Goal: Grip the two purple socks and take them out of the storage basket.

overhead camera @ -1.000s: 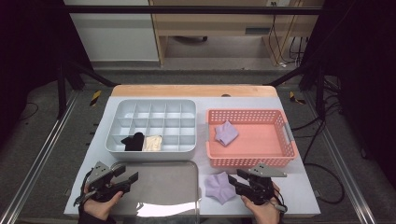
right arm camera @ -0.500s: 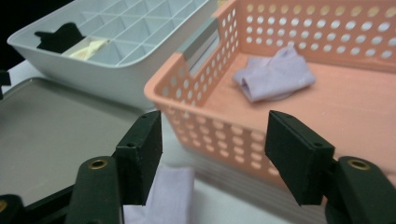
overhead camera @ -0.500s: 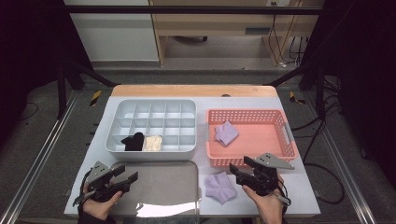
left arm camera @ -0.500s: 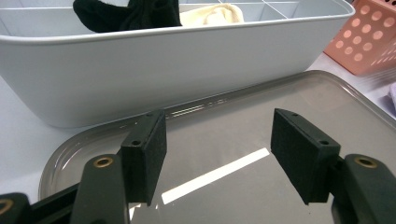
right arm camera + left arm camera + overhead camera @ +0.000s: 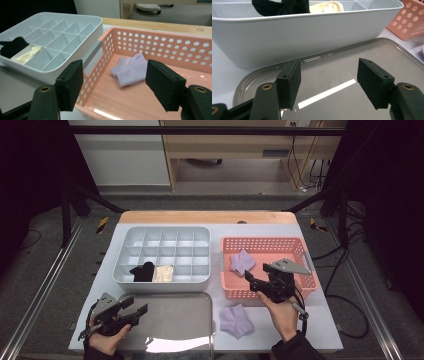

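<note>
Sock [image 5: 131,68] at centre frame in the pink basket [image 5: 175,47] looks soft, light and limp, so the right claw [image 5: 113,82], jaws spread wide and empty just before it, should pinch its bunched middle fold.

- In the left gripper view the grey tray [image 5: 362,82] runs off the bottom and right edges, and the left gripper [image 5: 329,87] blocks part of it.
- The divided white box [image 5: 299,37] is cut by the top edge; its wall hides the lower parts of the black sock [image 5: 282,6] and the cream sock [image 5: 327,7].
- In the right gripper view the pink basket [image 5: 160,47] is cut at the right edge.
- The lavender sock [image 5: 131,68] there is slightly blurred.
- A clear lid [image 5: 190,345] leaves the high view at the bottom.
</note>
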`<state>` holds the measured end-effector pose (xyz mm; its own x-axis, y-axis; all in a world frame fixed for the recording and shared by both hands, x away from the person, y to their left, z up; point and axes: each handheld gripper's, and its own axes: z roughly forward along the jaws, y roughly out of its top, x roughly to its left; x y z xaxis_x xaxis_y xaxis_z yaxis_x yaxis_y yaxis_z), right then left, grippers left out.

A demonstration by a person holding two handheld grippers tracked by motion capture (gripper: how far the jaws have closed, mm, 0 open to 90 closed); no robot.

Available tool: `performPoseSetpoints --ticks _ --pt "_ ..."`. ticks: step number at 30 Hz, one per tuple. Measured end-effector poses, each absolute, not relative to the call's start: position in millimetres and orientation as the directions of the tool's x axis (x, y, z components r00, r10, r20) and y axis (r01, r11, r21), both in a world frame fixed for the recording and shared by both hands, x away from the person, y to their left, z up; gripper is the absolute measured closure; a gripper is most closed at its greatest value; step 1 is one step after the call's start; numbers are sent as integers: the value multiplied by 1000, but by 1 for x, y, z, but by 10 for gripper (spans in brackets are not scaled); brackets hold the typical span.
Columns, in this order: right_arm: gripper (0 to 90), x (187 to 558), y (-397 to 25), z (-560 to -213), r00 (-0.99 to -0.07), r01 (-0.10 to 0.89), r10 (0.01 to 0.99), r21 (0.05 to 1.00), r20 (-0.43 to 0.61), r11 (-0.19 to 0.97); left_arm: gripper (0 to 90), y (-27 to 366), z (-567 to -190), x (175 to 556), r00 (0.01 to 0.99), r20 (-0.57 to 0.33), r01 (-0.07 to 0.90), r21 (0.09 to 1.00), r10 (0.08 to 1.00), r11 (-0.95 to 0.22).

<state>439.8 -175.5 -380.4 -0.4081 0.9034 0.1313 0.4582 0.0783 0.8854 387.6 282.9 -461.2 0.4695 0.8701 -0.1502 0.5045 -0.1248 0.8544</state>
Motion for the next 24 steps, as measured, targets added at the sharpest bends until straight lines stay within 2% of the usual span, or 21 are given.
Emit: performPoseSetpoints --ticks 4,13,24 --pt "318 457 -172 -373 -398 455 909 887 123 80 352 284 -461 388 470 -150 503 855 870 -124" --pt "315 494 -170 -366 -372 472 911 882 180 18 352 284 -461 388 470 -157 506 854 869 -119" --pt "321 533 -157 -373 -346 494 927 868 146 47 351 285 -462 389 473 -163 509 853 866 -117"
